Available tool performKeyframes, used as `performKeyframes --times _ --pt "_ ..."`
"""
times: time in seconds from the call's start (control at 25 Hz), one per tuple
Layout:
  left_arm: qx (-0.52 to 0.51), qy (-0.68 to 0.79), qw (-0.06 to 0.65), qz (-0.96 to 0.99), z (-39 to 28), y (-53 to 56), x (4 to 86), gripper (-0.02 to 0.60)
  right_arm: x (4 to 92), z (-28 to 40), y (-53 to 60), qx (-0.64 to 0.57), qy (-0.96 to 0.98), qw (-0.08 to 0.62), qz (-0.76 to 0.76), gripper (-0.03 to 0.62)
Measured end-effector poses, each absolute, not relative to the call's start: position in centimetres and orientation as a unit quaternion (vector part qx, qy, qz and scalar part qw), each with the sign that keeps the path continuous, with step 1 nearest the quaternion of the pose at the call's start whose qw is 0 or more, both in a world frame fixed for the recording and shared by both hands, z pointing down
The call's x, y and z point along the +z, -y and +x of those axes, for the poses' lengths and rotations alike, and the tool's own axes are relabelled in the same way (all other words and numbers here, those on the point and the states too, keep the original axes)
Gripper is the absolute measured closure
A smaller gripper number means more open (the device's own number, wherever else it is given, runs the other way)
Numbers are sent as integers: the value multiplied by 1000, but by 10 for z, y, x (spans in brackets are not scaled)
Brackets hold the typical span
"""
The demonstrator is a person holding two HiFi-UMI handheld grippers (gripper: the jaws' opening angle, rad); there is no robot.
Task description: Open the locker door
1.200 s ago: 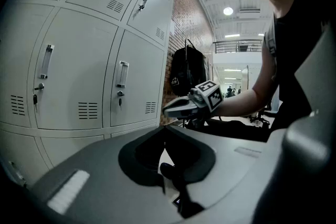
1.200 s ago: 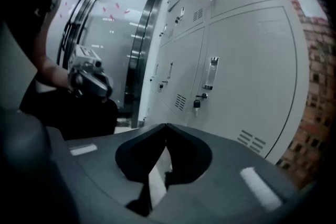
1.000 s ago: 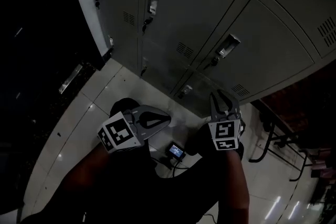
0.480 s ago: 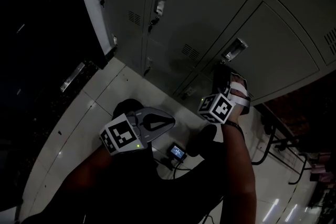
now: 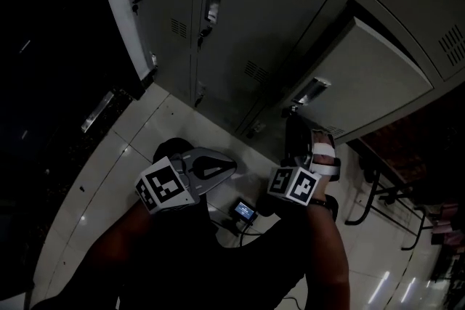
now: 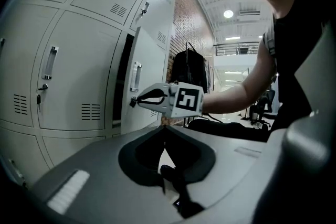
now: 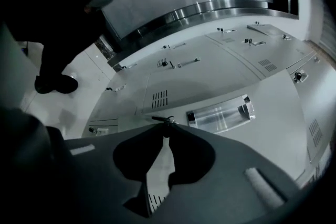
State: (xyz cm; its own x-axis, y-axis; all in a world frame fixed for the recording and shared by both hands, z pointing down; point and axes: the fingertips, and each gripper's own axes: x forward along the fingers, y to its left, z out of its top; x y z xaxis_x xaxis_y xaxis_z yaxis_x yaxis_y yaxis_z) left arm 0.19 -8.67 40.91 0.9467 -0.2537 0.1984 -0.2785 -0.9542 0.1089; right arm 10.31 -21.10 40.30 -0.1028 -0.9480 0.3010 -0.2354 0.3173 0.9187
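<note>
The grey locker door (image 5: 370, 76) stands ajar, its near edge pulled out from the frame and a dark gap behind it. Its recessed metal handle (image 5: 311, 91) sits above a lock with a key. My right gripper (image 5: 293, 120) is at that lock; in the right gripper view its jaws are closing, and their tips (image 7: 167, 127) meet on the key (image 7: 160, 119) just below the handle (image 7: 220, 112). The left gripper view shows the same gripper (image 6: 135, 102) at the ajar door (image 6: 149, 76). My left gripper (image 5: 229, 165) hangs low to the left, shut (image 6: 165, 127) and empty.
More closed lockers (image 5: 240, 18) fill the wall to the left and above. On the tiled floor lies a small device with a lit screen (image 5: 243, 210). A dark chair frame (image 5: 374, 189) stands at the right. The far left is dark.
The right gripper rose to the lock, then drew back toward me, and the door swung from flush to ajar. The left gripper stayed put.
</note>
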Motion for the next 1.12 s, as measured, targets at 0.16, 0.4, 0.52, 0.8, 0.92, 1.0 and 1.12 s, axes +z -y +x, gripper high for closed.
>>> performKeyframes --times 0.16,0.4,0.52,0.8,0.92,1.0,1.12 --pt "98 138 68 983 0 87 414 571 404 108 159 -362 666 475 447 551" --pt "103 138 70 982 2 88 416 571 405 135 97 -348 675 467 453 540" --pt "108 136 69 982 5 88 418 571 406 153 74 -337 670 472 464 540" --pt "112 132 68 982 11 86 418 571 409 190 43 -326 640 492 492 540" --pt "115 131 68 982 13 86 418 571 409 201 36 -312 635 491 508 539" --pt "115 130 69 982 13 86 418 571 408 205 32 -290 651 472 519 520" --pt "115 129 69 983 15 86 418 571 403 204 24 -240 703 413 526 466"
